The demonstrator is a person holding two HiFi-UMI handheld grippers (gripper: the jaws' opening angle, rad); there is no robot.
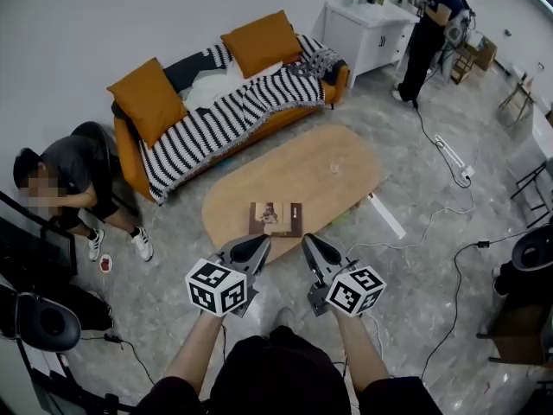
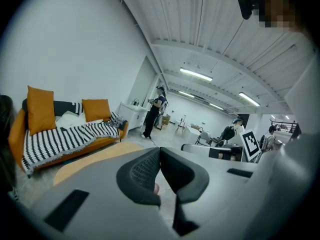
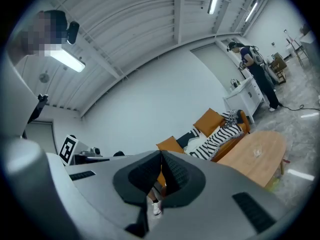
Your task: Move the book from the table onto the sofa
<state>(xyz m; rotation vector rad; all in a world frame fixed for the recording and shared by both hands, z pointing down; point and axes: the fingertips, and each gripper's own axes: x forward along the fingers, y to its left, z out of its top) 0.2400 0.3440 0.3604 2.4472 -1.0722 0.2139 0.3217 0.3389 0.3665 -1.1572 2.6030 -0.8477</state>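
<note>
The book (image 1: 276,219) lies flat on the near end of the oval wooden table (image 1: 328,167), its cover up. My left gripper (image 1: 259,245) is shut and empty, its tip just short of the book's near left corner. My right gripper (image 1: 311,245) is shut and empty too, close to the book's near right corner. The orange sofa (image 1: 229,102) with a striped blanket and two orange cushions stands beyond the table. In the left gripper view the gripper (image 2: 160,150) shows its tips meeting, with the sofa (image 2: 65,134) at left. The right gripper view shows its gripper (image 3: 161,155) closed, the table (image 3: 255,156) at right.
A person sits crouched on the floor (image 1: 73,184) left of the sofa. Another person (image 1: 432,28) stands by a white cabinet (image 1: 367,28) at the back right. Cables and a power strip (image 1: 454,158) lie on the floor right of the table. Dark equipment (image 1: 43,318) stands at my near left.
</note>
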